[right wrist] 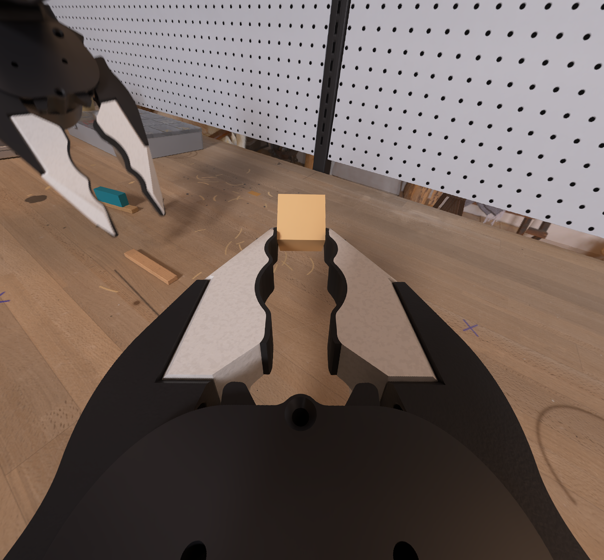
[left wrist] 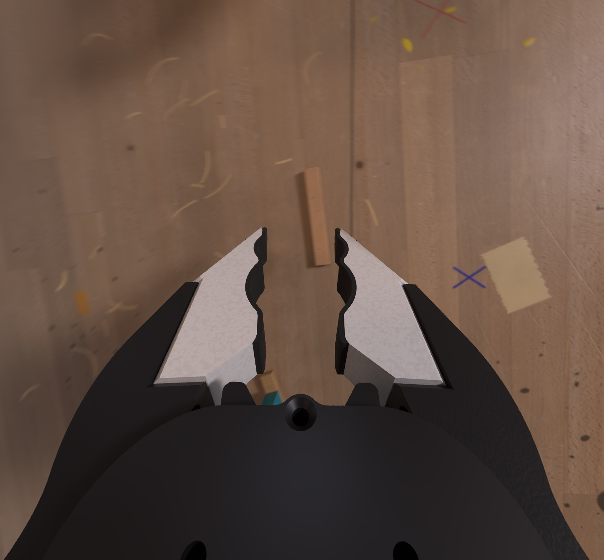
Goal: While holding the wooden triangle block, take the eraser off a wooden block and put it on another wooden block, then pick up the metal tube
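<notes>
My right gripper is shut on the wooden triangle block, held at the fingertips above the bench. My left gripper is open and empty, hovering and pointing down at the bench; it also shows in the right wrist view. The teal eraser lies on a flat wooden block, between and just behind the left fingers. In the left wrist view only a corner of the eraser shows, by the gripper's base. A second flat wooden block lies bare. A thin dark rod-like line lies beside it.
A white pegboard wall with a black upright backs the bench. A grey tray stands at the back left. A tan paper scrap, blue and red cross marks and wood shavings lie on the wooden bench top.
</notes>
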{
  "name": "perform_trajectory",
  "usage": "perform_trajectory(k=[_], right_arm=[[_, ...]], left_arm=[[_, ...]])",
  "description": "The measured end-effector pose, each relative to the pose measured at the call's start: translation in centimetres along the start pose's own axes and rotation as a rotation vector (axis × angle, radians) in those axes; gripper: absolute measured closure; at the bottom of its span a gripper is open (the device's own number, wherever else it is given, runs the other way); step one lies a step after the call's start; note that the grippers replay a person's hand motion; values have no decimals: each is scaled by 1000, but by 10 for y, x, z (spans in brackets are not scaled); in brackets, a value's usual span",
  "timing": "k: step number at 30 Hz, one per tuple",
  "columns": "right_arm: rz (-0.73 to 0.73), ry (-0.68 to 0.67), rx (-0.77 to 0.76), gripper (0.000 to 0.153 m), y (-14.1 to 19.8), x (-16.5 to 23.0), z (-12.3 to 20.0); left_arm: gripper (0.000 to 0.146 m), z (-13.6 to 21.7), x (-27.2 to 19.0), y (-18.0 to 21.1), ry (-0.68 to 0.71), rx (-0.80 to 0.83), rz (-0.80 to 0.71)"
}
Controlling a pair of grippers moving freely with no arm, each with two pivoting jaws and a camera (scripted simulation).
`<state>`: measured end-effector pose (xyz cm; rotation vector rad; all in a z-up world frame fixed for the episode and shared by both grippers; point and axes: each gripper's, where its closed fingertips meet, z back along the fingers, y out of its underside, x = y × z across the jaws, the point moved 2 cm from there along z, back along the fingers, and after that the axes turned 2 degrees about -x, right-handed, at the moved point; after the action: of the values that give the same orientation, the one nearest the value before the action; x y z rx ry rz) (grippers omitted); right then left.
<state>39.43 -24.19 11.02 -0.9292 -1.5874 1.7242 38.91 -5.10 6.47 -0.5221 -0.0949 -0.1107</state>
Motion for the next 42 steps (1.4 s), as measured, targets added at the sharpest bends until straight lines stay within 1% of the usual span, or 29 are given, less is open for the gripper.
perform_trajectory(k=[4,7,9,13,17,23,26,29,32,36,39,42], right_arm=[[2,-1,-4,125,-1,1,0],[1,-3,-5,125,-1,1,0],[-2,-5,-2,125,0,1,0],[-1,-8,5,125,2,2,-1],[-3,-7,10,125,3,2,-1],[-10,-7,10,125,3,1,-1],[-9,-6,10,125,3,1,-1],[-11,-8,12,125,4,1,-2],[-7,-11,13,125,4,1,-2],[-5,-11,14,125,4,1,-2],[-4,-9,16,125,4,1,-1],[-2,-8,17,125,5,0,-1]], left_arm=[[105,38,37,11,-145,-17,69],[106,62,64,39,-223,24,137],[107,72,76,63,-247,66,176],[107,76,81,110,-197,175,229],[104,70,68,136,-93,262,229],[104,62,36,146,58,346,139],[105,59,23,146,93,395,135],[104,55,15,146,99,440,140],[103,52,12,143,109,461,182],[110,47,17,139,65,467,269],[114,45,17,143,63,501,354],[119,44,18,145,51,517,393]])
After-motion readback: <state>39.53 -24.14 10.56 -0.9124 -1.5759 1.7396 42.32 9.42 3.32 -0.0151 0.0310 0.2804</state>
